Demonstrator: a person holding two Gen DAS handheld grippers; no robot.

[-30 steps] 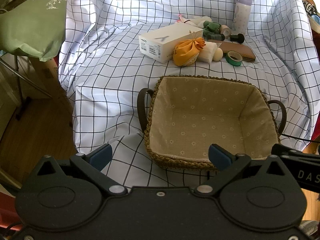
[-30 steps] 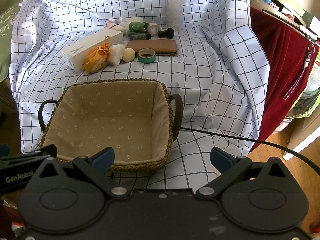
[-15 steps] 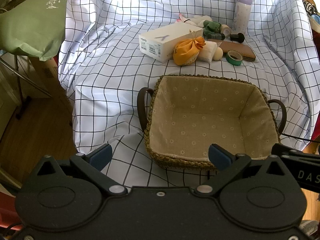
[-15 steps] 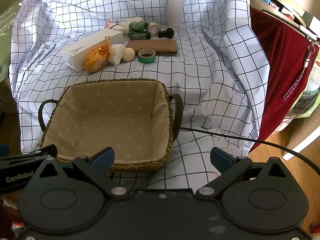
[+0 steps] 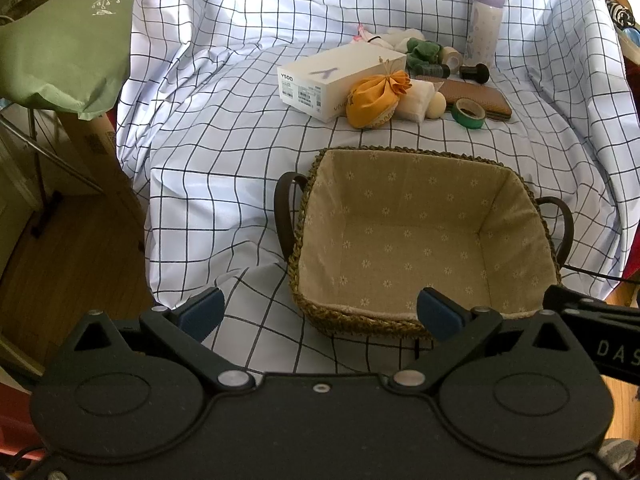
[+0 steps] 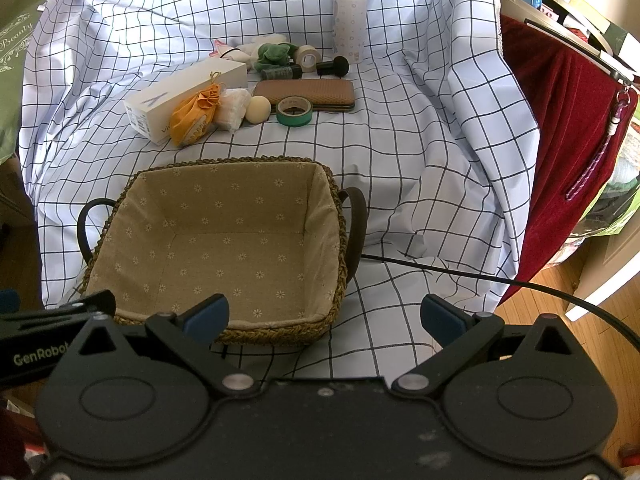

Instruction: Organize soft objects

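Observation:
A woven basket (image 5: 320, 312) (image 6: 338, 240) with a beige flowered lining sits empty on the checked cloth. Behind it lie an orange drawstring pouch (image 5: 376, 98) (image 6: 194, 114), a white soft pad (image 5: 416, 100) (image 6: 232, 108), a cream ball (image 5: 436, 106) (image 6: 258, 109) and a green plush (image 5: 424, 50) (image 6: 274, 53). My left gripper (image 5: 318, 314) hangs open at the basket's near left corner. Over the basket's near right corner, my right gripper (image 6: 324, 316) is open too. Neither holds anything.
A white box (image 5: 336, 80) (image 6: 180, 92), a green tape roll (image 5: 469, 113) (image 6: 295, 111), a brown case (image 5: 476, 96) (image 6: 308, 92), a small dark bottle (image 6: 280, 72) and a lilac flask (image 5: 485, 26) (image 6: 349, 20) share the cloth. A black cable (image 6: 460, 272) runs off right. A red cloth (image 6: 560, 120) hangs at the right.

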